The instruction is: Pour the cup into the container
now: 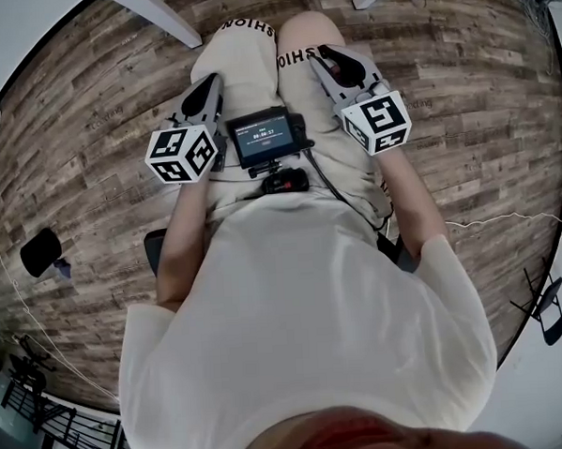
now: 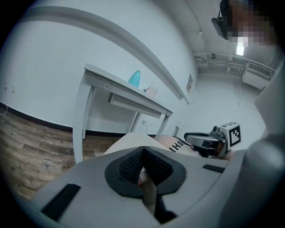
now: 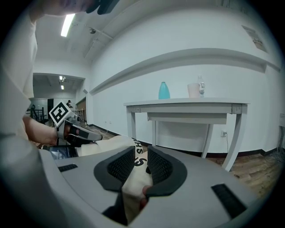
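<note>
The person sits on the wood-plank floor's (image 1: 79, 126) open stretch, in a white shirt (image 1: 304, 302) and cream shorts with dark lettering (image 1: 244, 47), with both tools resting over the thighs and pointing away from the body. The left tool (image 1: 210, 82) lies over the left leg; looking along it, its black ribbed pads (image 2: 129, 165) meet at their tips, so it is closed with nothing in it. The right tool (image 1: 321, 55) lies over the right leg. Its pads (image 3: 159, 167) stand a narrow slit apart and only the cloth of the shorts shows through the gap, so it is slightly open and gripping nothing. Between the two marker cubes a small black camera with a lit screen (image 1: 265, 135) sits at the person's waist. The task's things are well apart from both tools, up on a white desk with a shallow drawer (image 3: 187, 103) that stands against the pale wall. A teal, round-shouldered container (image 3: 164, 91) stands upright near the middle of the desk top, well in from both ends. A pale cup (image 3: 193, 90) stands upright a little to its right in the right gripper view, with a clear bottle (image 3: 201, 86) just beside it. I cannot tell whether those two touch.
</note>
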`<action>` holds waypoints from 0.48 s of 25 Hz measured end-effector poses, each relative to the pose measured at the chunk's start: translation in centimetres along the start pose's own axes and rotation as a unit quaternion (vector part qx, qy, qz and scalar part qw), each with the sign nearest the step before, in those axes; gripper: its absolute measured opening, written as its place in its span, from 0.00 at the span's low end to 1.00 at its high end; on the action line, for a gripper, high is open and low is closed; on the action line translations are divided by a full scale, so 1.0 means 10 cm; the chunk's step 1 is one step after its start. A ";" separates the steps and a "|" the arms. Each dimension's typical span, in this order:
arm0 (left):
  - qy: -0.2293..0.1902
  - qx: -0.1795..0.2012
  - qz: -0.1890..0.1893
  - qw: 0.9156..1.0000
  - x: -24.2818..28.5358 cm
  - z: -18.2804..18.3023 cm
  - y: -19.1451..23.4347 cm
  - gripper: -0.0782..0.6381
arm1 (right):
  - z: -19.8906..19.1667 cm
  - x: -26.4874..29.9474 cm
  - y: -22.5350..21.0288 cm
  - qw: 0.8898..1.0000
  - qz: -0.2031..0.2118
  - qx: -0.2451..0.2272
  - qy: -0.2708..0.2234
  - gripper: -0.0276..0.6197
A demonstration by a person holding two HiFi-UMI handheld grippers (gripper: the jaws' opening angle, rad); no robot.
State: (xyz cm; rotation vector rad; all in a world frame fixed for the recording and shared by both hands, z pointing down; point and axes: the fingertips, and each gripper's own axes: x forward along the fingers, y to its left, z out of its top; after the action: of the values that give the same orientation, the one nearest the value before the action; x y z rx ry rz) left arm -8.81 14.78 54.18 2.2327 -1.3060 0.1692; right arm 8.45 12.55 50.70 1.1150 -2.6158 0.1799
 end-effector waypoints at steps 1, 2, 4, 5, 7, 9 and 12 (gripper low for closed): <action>0.001 -0.001 0.000 1.000 0.00 -0.01 0.00 0.12 | 0.00 0.00 0.00 1.000 0.000 0.002 0.000 0.18; 0.001 -0.002 0.000 1.000 0.00 -0.01 0.00 0.12 | 0.00 0.00 -0.01 1.000 0.001 0.003 0.000 0.18; 0.001 -0.004 -0.001 1.000 0.01 0.00 0.00 0.12 | 0.00 0.00 -0.02 1.000 0.001 0.004 0.000 0.18; 0.001 -0.003 -0.001 1.000 0.01 0.01 0.00 0.12 | 0.01 0.00 -0.02 1.000 0.000 0.003 0.000 0.18; -0.001 -0.002 0.000 1.000 0.01 0.01 0.01 0.12 | 0.01 0.01 -0.02 1.000 -0.001 0.001 -0.001 0.18; -0.002 -0.002 0.001 1.000 0.00 0.01 0.01 0.12 | 0.01 0.02 -0.02 1.000 -0.003 -0.003 0.000 0.18; 0.000 -0.001 0.001 1.000 0.00 0.01 0.01 0.12 | 0.00 0.01 -0.01 1.000 -0.006 -0.006 0.004 0.18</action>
State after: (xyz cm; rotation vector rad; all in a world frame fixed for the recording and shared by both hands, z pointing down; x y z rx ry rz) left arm -8.86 14.70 54.16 2.2300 -1.3081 0.1682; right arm 8.43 12.39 50.75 1.1233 -2.6005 0.1663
